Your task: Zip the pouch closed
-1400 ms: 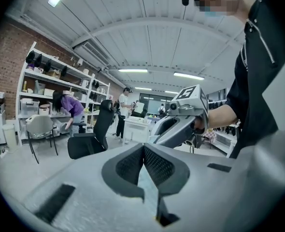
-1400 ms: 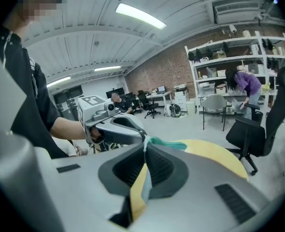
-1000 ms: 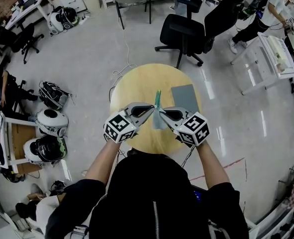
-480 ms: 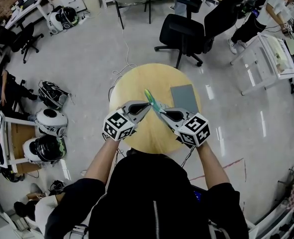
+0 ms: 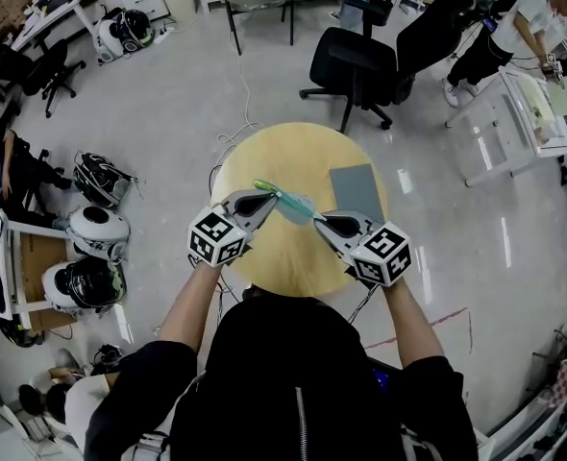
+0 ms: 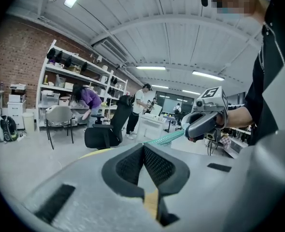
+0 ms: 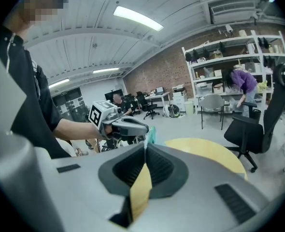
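As the green pouch hung stretched slantwise over the round table at mid-frame, the left gripper had its jaws pinched shut on its upper-left end, and the right gripper clamped its lower-right end

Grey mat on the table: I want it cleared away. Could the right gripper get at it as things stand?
Probably not yet: the right gripper is shut on the pouch, shared with the left gripper. The grey mat lies bare close beside it, so once freed the way looks clear.
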